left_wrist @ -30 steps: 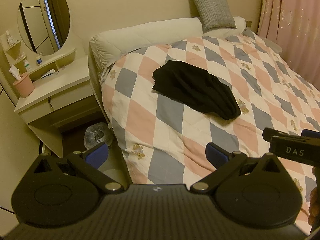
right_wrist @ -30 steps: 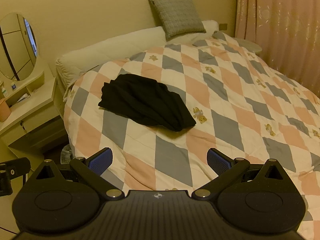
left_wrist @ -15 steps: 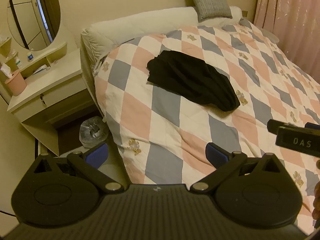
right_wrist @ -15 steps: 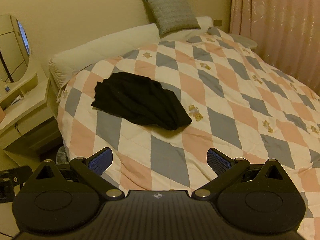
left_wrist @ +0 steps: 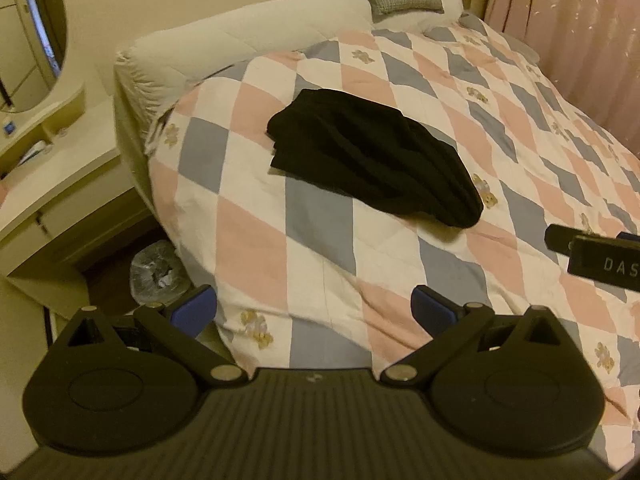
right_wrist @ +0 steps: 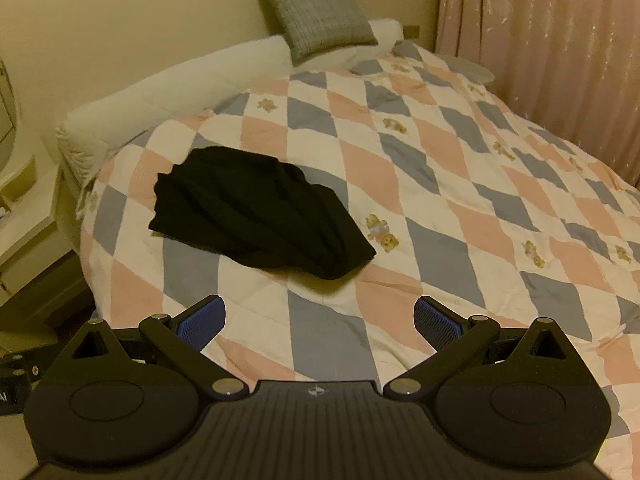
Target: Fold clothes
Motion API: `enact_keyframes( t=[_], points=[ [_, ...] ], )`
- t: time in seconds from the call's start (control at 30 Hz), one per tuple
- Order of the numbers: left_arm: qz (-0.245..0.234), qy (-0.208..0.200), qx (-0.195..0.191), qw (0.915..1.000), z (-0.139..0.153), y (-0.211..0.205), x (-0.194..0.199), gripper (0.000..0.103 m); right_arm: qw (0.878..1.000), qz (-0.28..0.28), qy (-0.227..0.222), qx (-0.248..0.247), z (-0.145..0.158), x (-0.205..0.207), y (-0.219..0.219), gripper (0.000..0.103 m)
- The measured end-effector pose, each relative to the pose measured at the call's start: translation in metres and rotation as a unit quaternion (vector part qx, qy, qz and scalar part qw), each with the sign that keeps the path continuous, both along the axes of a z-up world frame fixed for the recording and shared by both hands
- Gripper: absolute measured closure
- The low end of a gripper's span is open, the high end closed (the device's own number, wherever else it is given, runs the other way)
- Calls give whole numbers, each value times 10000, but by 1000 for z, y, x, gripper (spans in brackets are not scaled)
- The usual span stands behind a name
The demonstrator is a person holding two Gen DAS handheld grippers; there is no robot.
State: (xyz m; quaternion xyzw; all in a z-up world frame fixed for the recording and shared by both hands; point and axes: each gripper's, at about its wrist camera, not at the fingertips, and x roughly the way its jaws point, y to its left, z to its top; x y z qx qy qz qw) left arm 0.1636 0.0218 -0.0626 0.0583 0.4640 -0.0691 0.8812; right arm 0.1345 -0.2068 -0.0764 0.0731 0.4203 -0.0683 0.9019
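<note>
The black garment [left_wrist: 372, 164] is lying crumpled in a loose heap on the checkered quilt [left_wrist: 320, 240], toward the pillow end of the bed and nearer the side where the vanity is standing. Nothing is sitting on top of it or between it and the tongs — just bare quilt with little bear prints.

Both grippers are hovering over the near edge of the bed, well apart from the garment. The left gripper [left_wrist: 314, 308] is holding its blue pads spread wide with nothing between them, and the right gripper [right_wrist: 318, 318] is doing the same. In the left view the right gripper's body is poking in from the right edge, over the quilt.

Around the bed: a grey cushion [right_wrist: 316, 10] is leaning against the wall above a long white bolster [right_wrist: 172, 92], pink curtains [right_wrist: 552, 48] are hanging along the far side, and a white vanity [left_wrist: 52, 184] with an oval mirror [left_wrist: 36, 32] is standing beside the bed. Down on the floor between vanity and bed, a small bin [left_wrist: 158, 272] lined with a clear bag is sitting there — something crumpled seems to be inside, but it's too blurry to tell what.
</note>
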Motion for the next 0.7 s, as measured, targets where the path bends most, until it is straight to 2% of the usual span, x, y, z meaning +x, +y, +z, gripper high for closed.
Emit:
enact_keyframes(
  t=[0.1,0.4,0.57,0.7],
  points=[
    [-63,195,-80,9998,-10,7,34,1,10000,-30,89,14,-9,23,4,0],
    [198,822,-387,9957,-44,39,139,1,9950,-131,689,707,-53,93,3,0],
    [296,1070,-527,9924,-61,55,192,2,9916,-254,986,801,-82,138,2,0],
    [350,1203,-743,9893,-72,65,239,6,9909,-280,1067,778,-96,176,7,0]
  ],
)
